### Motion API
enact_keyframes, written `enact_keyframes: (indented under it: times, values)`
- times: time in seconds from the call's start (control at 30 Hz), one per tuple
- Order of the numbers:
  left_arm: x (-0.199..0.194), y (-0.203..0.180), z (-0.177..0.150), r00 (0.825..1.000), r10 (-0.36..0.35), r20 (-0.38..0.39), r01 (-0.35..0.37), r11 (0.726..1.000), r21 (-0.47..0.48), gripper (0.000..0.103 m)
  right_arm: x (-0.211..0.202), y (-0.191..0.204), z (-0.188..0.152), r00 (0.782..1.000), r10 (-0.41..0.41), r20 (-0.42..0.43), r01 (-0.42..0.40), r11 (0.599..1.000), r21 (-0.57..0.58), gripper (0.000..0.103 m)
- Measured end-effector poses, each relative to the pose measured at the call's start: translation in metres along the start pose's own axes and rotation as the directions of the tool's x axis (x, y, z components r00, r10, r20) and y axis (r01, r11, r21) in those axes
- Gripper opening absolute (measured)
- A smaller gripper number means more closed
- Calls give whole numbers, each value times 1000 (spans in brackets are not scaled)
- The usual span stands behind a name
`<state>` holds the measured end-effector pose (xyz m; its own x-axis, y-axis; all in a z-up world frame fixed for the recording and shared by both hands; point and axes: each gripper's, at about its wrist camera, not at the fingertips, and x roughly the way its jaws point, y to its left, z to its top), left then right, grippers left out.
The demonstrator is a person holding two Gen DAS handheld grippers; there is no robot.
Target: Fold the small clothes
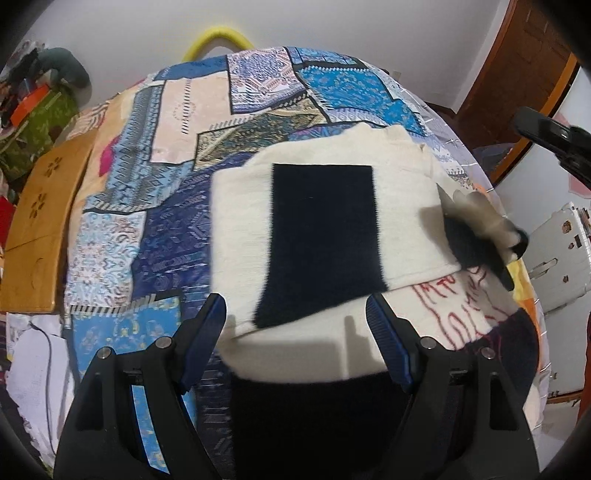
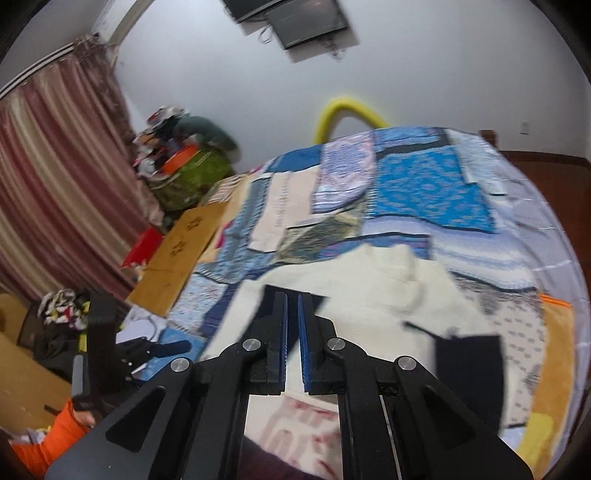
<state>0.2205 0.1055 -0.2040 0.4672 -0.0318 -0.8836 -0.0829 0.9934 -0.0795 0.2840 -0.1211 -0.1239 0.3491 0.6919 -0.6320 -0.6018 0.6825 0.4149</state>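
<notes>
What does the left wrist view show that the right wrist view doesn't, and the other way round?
Only the left wrist view: the left tongs, open with nothing between them, above the cream garment's dark rectangular panel, and red lettering on the cloth below.

Only the right wrist view: the right tongs, shut on nothing, a striped curtain, a wall-mounted screen and an orange sleeve.

Both: the cream garment, the patchwork bedspread, the yellow tube and the cardboard sheet.

folded garment (image 1: 325, 229) on bed (image 1: 155, 206) right of centre, cardboard sheet (image 1: 40, 221) along bed's left edge, clutter pile (image 1: 37, 110) behind cardboard, tube loop (image 1: 218, 40) behind bed's far end
</notes>
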Motion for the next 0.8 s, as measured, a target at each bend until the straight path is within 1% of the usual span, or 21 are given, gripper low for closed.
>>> enact_keyframes:
  times: [0.13, 0.27, 0.33, 0.43, 0.53, 0.57, 0.6, 0.63, 0.67, 0.7, 0.8]
  values:
    - [-9, 14, -5, 1000, 11, 12, -11, 1000, -20, 78, 31, 23, -1, 998, 28, -50, -30, 999, -40, 5]
    - [-10, 25, -4, 1000, 13, 5, -13, 999, -47, 78, 45, 35, -6, 996, 17, -84, -23, 997, -74, 5]
    - [-8, 26, -3, 1000, 11, 2, -11, 999, -53, 78, 44, 32, -8, 996, -13, -89, 6, 997, -83, 5]
    - [-5, 20, 1, 1000, 1, -1, -1, 999, -54, 78, 33, 15, -9, 995, -58, -83, 52, 996, -67, 6]
    - [-1, 6, 6, 1000, -17, -6, 17, 999, -41, 78, 19, -8, -10, 988, -136, -78, 132, 990, -51, 8]
    - [0, 2, 7, 1000, -21, -6, 21, 999, -36, 78, 15, -14, -9, 985, -155, -78, 152, 987, -53, 13]
    - [2, -5, 10, 1000, -29, -8, 29, 999, -26, 78, 7, -24, -11, 980, -183, -76, 179, 983, -50, 21]
    - [3, -13, 13, 999, -37, -11, 37, 999, -17, 78, 3, -28, -12, 978, -196, -74, 192, 980, -47, 27]
    - [5, -18, 14, 999, -41, -13, 41, 999, -12, 78, -4, -34, -14, 975, -213, -69, 211, 977, -43, 40]
    - [8, -28, 17, 999, -50, -18, 50, 999, -1, 78, -13, -42, -16, 970, -237, -58, 235, 971, -37, 48]
    - [17, -48, 24, 997, -66, -39, 66, 998, 13, 78, -30, -58, -23, 958, -286, -34, 285, 958, -29, 52]
